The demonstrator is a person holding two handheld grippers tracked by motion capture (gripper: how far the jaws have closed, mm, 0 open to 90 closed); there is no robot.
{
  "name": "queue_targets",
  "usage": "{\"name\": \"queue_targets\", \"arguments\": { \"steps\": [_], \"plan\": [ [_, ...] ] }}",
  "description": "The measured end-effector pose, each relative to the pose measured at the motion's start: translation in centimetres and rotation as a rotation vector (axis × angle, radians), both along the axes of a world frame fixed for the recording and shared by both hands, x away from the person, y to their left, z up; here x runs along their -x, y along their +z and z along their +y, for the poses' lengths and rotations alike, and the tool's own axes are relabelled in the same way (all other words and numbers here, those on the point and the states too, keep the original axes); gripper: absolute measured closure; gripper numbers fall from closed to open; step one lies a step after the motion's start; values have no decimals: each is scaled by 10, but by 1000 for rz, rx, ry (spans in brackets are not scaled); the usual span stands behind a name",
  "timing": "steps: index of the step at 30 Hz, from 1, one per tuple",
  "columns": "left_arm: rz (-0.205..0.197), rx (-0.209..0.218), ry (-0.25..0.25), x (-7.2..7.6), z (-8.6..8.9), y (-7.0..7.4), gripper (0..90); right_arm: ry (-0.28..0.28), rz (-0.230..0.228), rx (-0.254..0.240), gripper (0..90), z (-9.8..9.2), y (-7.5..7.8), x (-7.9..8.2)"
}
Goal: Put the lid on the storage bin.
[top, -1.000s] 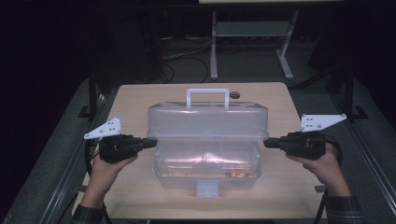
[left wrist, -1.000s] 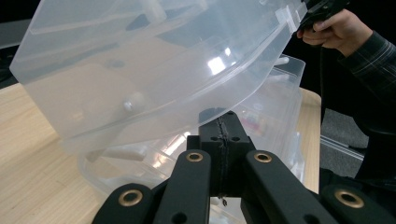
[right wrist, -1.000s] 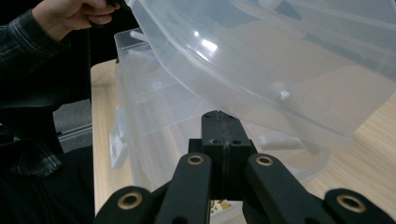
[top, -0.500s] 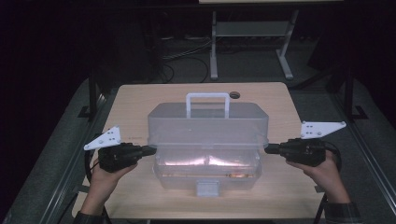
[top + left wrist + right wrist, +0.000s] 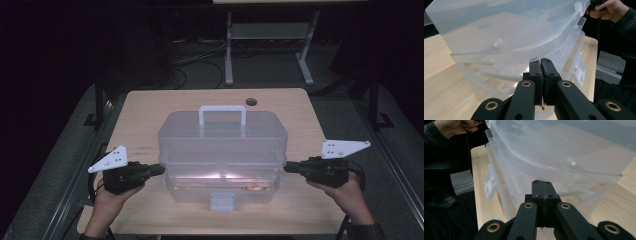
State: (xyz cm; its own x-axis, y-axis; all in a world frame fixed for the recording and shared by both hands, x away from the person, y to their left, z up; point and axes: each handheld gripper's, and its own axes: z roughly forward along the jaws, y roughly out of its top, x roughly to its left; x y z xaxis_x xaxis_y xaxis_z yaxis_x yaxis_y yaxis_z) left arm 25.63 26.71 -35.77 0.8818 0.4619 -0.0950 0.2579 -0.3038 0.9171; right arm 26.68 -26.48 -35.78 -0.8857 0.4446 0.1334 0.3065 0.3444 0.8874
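Note:
A translucent plastic box sits mid-table, its domed lid (image 5: 222, 135) with a white handle (image 5: 222, 109) resting slightly above the base (image 5: 200, 187). My left gripper (image 5: 161, 169) is shut, with its tips tucked under the left end of the lid's rim. My right gripper (image 5: 287, 166) is shut too, under the right end of the rim. In the left gripper view the closed gripper (image 5: 540, 61) touches the underside of the lid (image 5: 499, 37). The right gripper view shows that gripper (image 5: 542, 182) just below the lid's edge (image 5: 564, 170). Nothing lies between either pair of pads.
The box stands on a wooden table (image 5: 145, 115) with a cable hole (image 5: 251, 102) near its far edge. A front latch (image 5: 222, 201) hangs from the base, and small brownish items (image 5: 252, 188) lie inside. A metal stand (image 5: 267, 35) rises beyond the table.
Both hands have sunk a little and the lid has come down with them, closer to the base. Both grippers stay shut.

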Motion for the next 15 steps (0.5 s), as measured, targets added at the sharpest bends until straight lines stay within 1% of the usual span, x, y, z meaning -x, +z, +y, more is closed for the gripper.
{"name": "queue_targets", "arguments": {
  "steps": [3,5,10,15],
  "plan": [
    [7,-7,1,2,1,-4,872,-2,4,3,899,0,-3,1],
    [14,-17,3,3,1,-10,871,-4,10,10,899,0,-8,3],
    [24,-22,1,6,2,-16,872,-4,18,28,898,0,-13,7],
    [34,-18,5,9,3,-21,872,-2,27,34,898,0,-18,10]
  ]
}}
